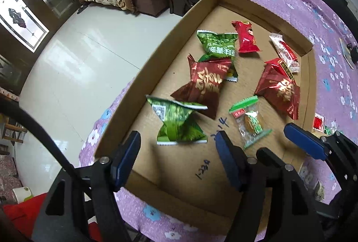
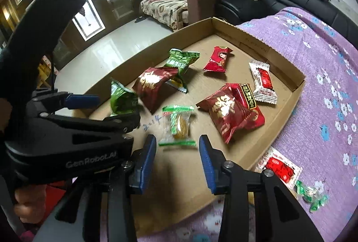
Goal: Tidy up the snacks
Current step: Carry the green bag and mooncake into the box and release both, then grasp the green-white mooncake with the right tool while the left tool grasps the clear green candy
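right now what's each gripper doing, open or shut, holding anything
Left gripper: open, holding nothing, above the green snack packet.
Right gripper: open, holding nothing, just short of the clear cookie packet.

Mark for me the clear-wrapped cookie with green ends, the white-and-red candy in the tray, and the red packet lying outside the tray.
clear-wrapped cookie (image 2: 178, 126): right wrist view, on the cookie itself.
white-and-red candy (image 2: 263, 83): right wrist view, on its red label.
red packet (image 2: 279, 169): right wrist view, on its red centre.

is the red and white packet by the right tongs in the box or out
Out. The red and white packet lies on the purple cloth, just outside the box wall, beside a small green candy.
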{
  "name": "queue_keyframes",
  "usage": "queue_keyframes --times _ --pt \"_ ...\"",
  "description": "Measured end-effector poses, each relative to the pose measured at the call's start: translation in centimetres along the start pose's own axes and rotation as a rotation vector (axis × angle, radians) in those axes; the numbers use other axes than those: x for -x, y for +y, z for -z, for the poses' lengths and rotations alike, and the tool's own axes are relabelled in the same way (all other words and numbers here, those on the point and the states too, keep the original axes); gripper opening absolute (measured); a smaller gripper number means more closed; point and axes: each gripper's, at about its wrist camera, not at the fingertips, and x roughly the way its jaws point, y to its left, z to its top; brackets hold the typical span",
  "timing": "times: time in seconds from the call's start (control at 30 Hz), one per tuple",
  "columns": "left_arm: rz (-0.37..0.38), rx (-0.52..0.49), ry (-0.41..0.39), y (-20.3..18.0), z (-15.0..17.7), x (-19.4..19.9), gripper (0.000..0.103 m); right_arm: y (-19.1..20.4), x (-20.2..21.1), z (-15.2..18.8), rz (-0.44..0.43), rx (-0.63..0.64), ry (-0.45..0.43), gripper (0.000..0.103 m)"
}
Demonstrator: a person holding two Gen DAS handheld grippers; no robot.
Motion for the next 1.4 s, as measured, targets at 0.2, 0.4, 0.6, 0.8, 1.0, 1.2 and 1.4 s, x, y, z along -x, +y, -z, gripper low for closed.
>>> queue_keyframes --times 0.2,0.4,0.6,0.8,1.0,1.2,1.4 --pt "-0.002 0.021 -0.006 -0.9 1.1 1.0 0.073 -0.4 1.9 1.2 -0.022 0.013 -0.017 0.042" --pt "-0.009 0.028 -0.025 -2.6 2.8 2.5 0.073 -1.5 4.0 2.9 -0.038 0.005 -0.031 0.043" --pt "-0.006 0.018 -0.038 -5.0 4.4 4.0 0.073 -4.5 7.2 4.6 -0.041 -0.035 -0.072 0.045" --pt "0.009 -0.007 -0.050 -8.0 6.1 5.2 0.073 -10.4 10.2 7.8 0.021 -0.127 -0.082 0.051" --pt "0.008 -0.036 -0.041 -11.1 7.1 5.4 0.073 -11.9 9.6 12.2 -0.034 -0.123 -0.003 0.051" --pt "0.001 -0.045 -0.028 -13.1 7.3 5.6 0.073 -8.3 6.8 13.4 -0.063 0.037 0.039 0.051" --pt "0.018 -0.048 -0.033 -14.9 6.5 6.1 0.073 -8.2 6.3 13.8 -0.041 0.067 0.046 0.017"
